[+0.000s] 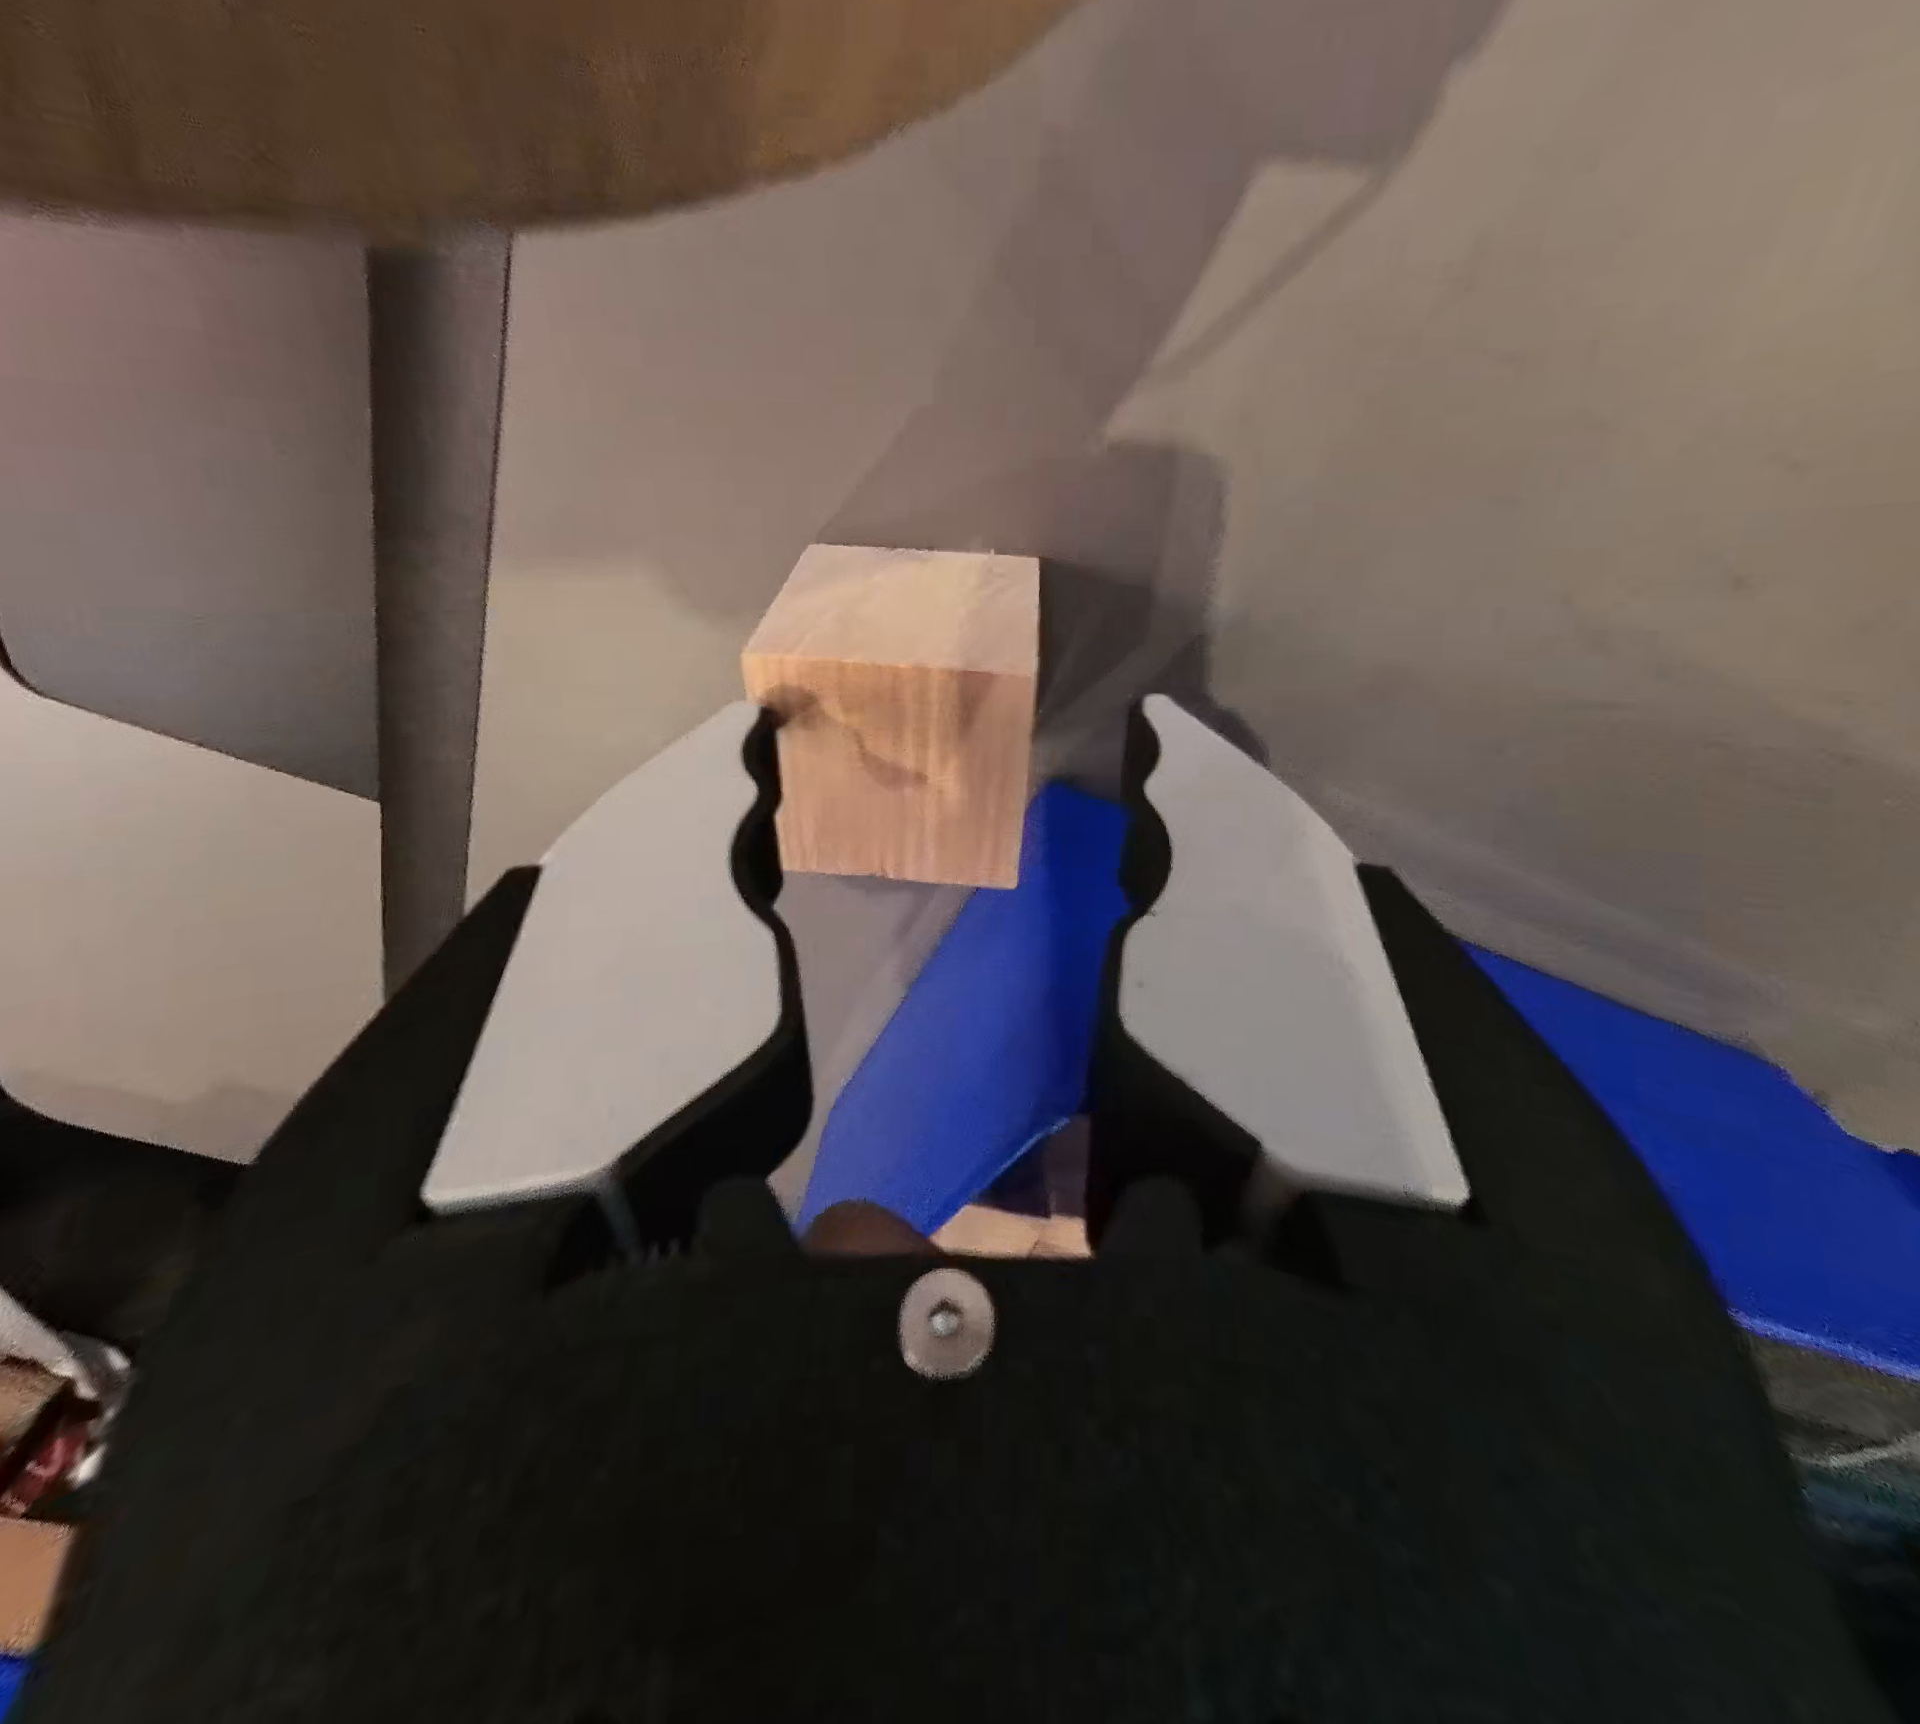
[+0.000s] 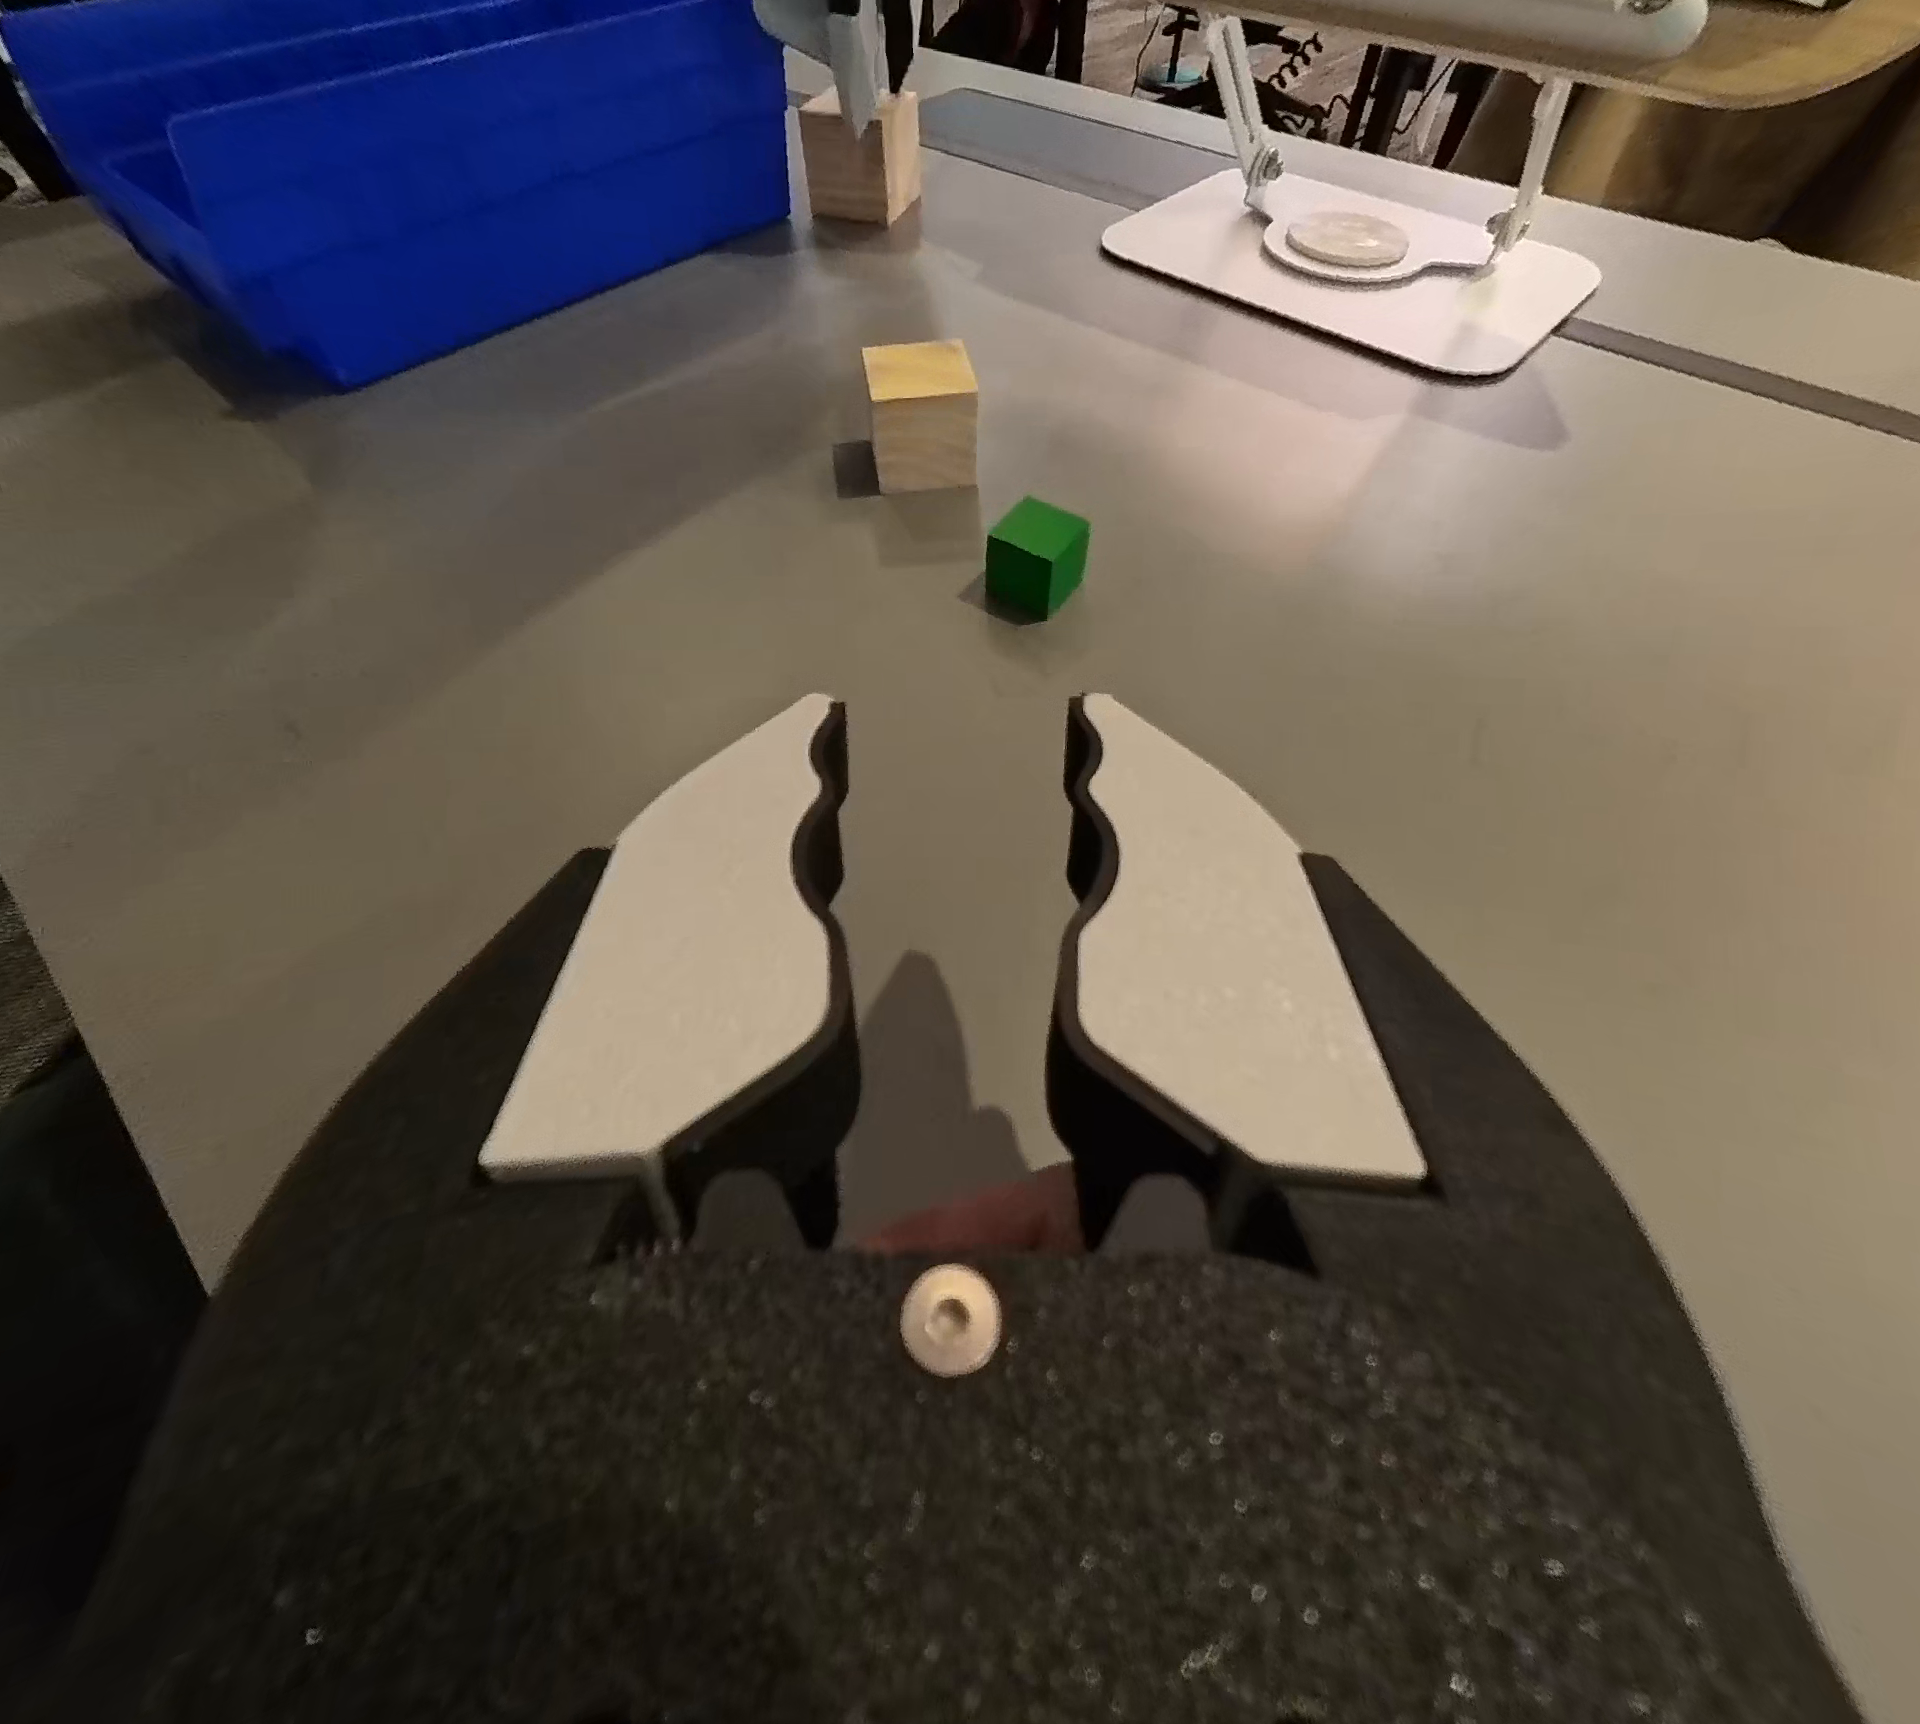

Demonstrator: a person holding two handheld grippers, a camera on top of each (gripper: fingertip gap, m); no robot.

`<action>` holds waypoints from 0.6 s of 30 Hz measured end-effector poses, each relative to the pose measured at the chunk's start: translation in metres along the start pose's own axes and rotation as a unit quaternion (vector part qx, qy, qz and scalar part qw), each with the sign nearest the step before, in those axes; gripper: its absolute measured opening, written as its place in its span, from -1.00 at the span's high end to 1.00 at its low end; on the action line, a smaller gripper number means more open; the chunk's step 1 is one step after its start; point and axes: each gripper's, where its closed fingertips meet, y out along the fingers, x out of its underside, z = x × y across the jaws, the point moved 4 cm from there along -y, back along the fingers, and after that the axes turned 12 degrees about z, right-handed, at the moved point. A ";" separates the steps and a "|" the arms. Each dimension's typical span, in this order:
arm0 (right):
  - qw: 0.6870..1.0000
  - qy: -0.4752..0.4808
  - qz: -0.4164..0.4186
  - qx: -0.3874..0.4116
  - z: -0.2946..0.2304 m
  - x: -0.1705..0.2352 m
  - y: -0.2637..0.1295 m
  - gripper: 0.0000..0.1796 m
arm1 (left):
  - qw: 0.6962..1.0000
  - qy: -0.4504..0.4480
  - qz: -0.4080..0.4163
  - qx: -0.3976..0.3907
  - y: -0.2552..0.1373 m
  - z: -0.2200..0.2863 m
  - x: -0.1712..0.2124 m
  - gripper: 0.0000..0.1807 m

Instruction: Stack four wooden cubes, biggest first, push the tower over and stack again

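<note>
My left tongs (image 1: 940, 718) are spread around the big pale cube (image 1: 899, 739) at frame centre, one finger touching it and the other apart; closing now could shove it toward the blue bin (image 2: 416, 147). My right tongs (image 2: 956, 718) hang spread and empty at lower centre, short of the green cube (image 2: 1036, 557) and middle cube (image 2: 923, 417) on the surface (image 2: 416, 635).
</note>
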 end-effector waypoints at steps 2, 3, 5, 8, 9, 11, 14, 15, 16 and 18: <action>1.000 -0.005 -0.002 -0.001 -0.001 0.000 0.001 0.56 | 1.000 0.000 0.004 -0.015 0.000 -0.002 0.000 0.39; 1.000 -0.010 -0.003 -0.001 -0.002 0.001 0.001 0.56 | 1.000 0.005 0.007 -0.027 0.001 -0.004 0.001 0.43; 1.000 -0.020 -0.002 0.003 -0.002 0.000 0.000 0.56 | 0.999 0.013 0.011 -0.043 0.001 -0.003 0.001 0.50; 1.000 -0.020 -0.003 0.002 -0.003 0.001 -0.002 0.56 | 0.998 0.019 0.010 -0.052 -0.001 0.001 0.003 0.47; 1.000 -0.021 -0.004 0.003 -0.003 0.002 -0.002 0.56 | 0.998 0.020 0.009 -0.062 -0.003 -0.001 0.004 0.29; 1.000 -0.021 -0.007 0.005 -0.003 0.003 -0.003 0.56 | 0.998 0.013 0.010 -0.065 -0.008 -0.004 0.004 0.14; 1.000 -0.024 -0.009 0.005 -0.003 0.004 -0.002 0.56 | 0.998 0.014 -0.003 -0.059 -0.010 -0.007 0.003 0.12; 1.000 -0.025 -0.010 0.005 -0.003 0.004 -0.002 0.56 | 0.998 0.014 -0.012 -0.054 -0.009 -0.008 0.004 0.12; 1.000 -0.026 -0.011 0.004 -0.003 0.004 -0.001 0.57 | 0.999 0.013 -0.022 -0.048 -0.006 -0.009 0.004 0.10; 1.000 -0.026 -0.012 0.004 -0.004 0.004 0.000 0.57 | 0.999 0.020 -0.024 -0.038 -0.001 -0.009 0.003 0.11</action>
